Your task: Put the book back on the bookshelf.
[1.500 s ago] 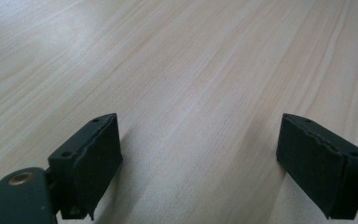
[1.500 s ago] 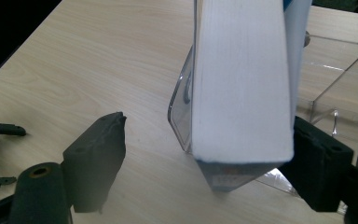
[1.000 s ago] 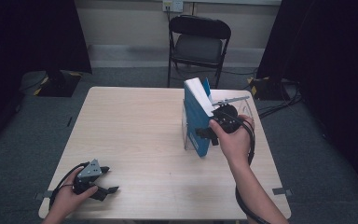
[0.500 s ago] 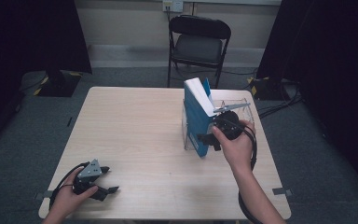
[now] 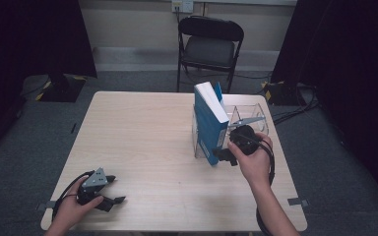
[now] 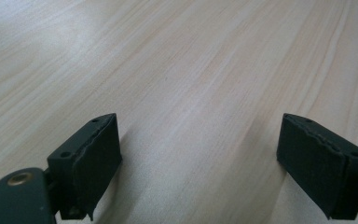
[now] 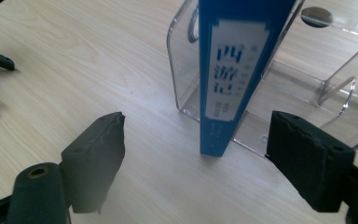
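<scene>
A blue book point(image 5: 209, 120) stands upright in a clear plastic file rack point(image 5: 248, 118) on the right half of the wooden table point(image 5: 142, 132). In the right gripper view its blue spine point(image 7: 228, 79) with a white label stands just ahead, between the jaws but beyond them. My right gripper point(image 5: 221, 156) sits open just in front of the book's near end, touching nothing. Down at the table's near left corner, my left gripper point(image 5: 113, 191) rests open, and the left gripper view point(image 6: 200, 168) has bare wood between its jaws.
A black folding chair point(image 5: 209, 46) stands behind the table's far edge. Cables lie on the grey floor at the right point(image 5: 300, 105). The clear rack point(image 7: 307, 79) has empty slots to the right of the book.
My right gripper has drawn back toward me from the book's side to a spot just in front of its near end. The left gripper has stayed put.
</scene>
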